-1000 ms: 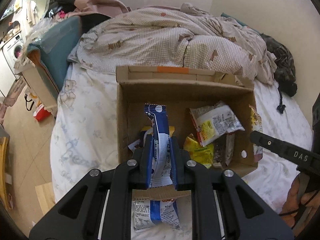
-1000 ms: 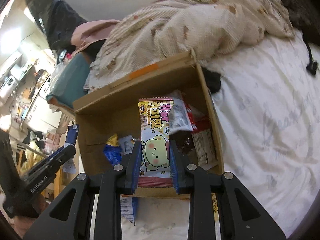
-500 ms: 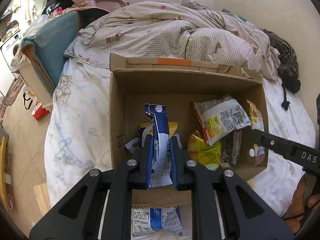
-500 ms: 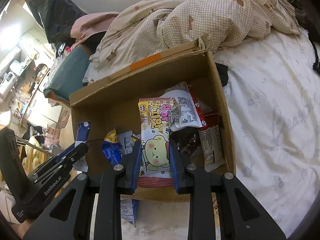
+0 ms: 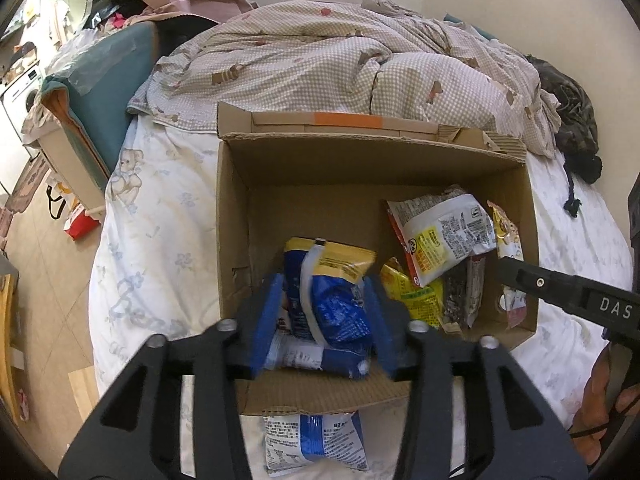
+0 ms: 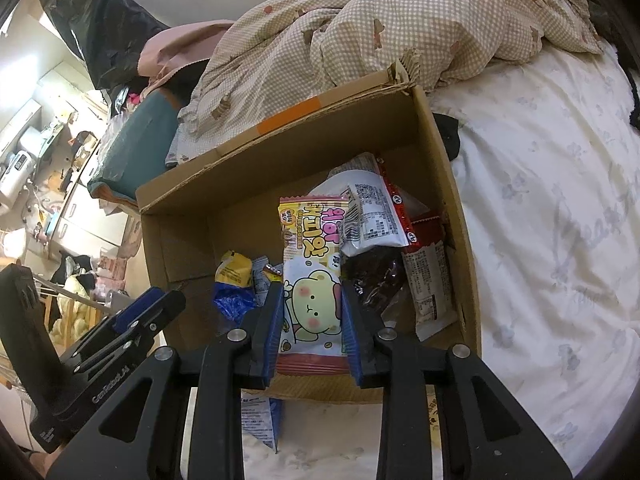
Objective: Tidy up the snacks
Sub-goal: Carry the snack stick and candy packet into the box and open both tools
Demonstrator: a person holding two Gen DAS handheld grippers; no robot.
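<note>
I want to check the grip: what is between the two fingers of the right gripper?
In the right wrist view, the right gripper is shut on the pink bear snack packet, above the cardboard box.

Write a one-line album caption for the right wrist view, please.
Right gripper clamps a pink bear-print snack packet over a cardboard box of snacks on a bed.

Bare floor is seen in the cardboard box's [image 5: 232, 216] far-left part; the near and right parts are crowded by snack packets [image 5: 440, 236], apparently piled.
</note>
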